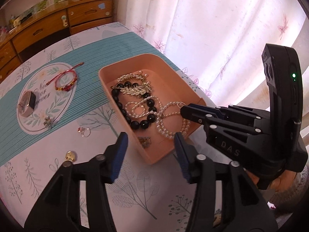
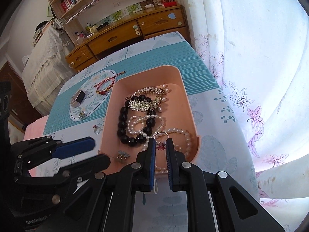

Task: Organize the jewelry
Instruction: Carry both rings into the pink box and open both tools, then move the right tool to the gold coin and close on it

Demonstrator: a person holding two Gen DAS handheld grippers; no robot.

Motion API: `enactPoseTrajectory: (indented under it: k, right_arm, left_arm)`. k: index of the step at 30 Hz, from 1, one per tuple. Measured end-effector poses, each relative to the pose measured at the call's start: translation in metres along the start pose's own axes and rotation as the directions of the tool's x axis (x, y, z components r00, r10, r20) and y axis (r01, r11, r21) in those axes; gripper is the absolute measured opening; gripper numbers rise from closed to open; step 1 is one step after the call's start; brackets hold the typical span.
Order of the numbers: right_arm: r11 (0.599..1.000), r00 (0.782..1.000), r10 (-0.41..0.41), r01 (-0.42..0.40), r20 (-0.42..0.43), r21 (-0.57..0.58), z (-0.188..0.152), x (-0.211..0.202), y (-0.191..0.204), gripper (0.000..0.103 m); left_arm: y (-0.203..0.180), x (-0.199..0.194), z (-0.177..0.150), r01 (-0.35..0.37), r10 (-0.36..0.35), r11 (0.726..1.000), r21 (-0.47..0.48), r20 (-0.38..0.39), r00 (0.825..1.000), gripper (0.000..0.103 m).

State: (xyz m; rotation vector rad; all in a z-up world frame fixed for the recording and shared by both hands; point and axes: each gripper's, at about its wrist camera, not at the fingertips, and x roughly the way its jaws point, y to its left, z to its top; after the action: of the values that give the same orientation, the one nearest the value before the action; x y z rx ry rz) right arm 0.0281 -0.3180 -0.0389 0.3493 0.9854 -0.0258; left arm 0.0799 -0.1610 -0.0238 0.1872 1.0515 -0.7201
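A pink box (image 1: pixel 105 81) (image 2: pixel 191 104) on the table holds a black bead bracelet (image 1: pixel 118 104) (image 2: pixel 123 119), pearl strands (image 1: pixel 168 123) (image 2: pixel 185 135), a gold leaf hair comb (image 1: pixel 135 89) (image 2: pixel 146 100) and a small clip (image 1: pixel 144 141) (image 2: pixel 121 155). My right gripper (image 2: pixel 160 145) (image 1: pixel 183 109) is shut on a silver ring with a red stone (image 2: pixel 160 145), held over the box's near end. My left gripper (image 1: pixel 150 147) (image 2: pixel 90 150) is open and empty, at the box's near left corner.
On the tablecloth left of the box lie a red cord bracelet (image 1: pixel 64 80) (image 2: pixel 105 89), a smartwatch (image 1: pixel 27 102) (image 2: pixel 78 98), a flower brooch (image 1: pixel 48 122) (image 2: pixel 82 115), a ring (image 1: pixel 85 131) (image 2: pixel 96 129) and a gold piece (image 1: pixel 70 156). A curtain (image 1: pixel 212 29) hangs at the right, a wooden dresser (image 2: pixel 123 34) stands behind.
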Motion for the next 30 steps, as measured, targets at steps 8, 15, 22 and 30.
enactPoseTrajectory:
  k: [8, 15, 22, 30]
  right_arm:
    - [1.000, 1.000, -0.003, 0.003, -0.002, -0.018, -0.001, -0.002, 0.010, 0.011]
    - [0.999, 1.000, 0.007, -0.007, 0.005, -0.041, -0.002, -0.006, 0.022, 0.013]
    - [0.994, 0.999, 0.034, -0.034, 0.003, -0.105, -0.005, -0.007, 0.049, 0.013]
    - [0.976, 0.997, 0.081, -0.082, -0.014, -0.202, -0.007, -0.003, 0.089, 0.014]
  left_arm:
    - [0.036, -0.024, -0.024, -0.039, 0.040, 0.994, -0.101, 0.000, 0.999, 0.049]
    - [0.074, -0.047, -0.051, -0.103, 0.107, 0.975, -0.199, 0.008, 0.994, 0.049]
    - [0.105, -0.062, -0.072, -0.146, 0.155, 0.949, -0.281, 0.009, 0.988, 0.049]
    - [0.125, -0.066, -0.079, -0.159, 0.173, 0.933, -0.322, 0.015, 0.985, 0.049]
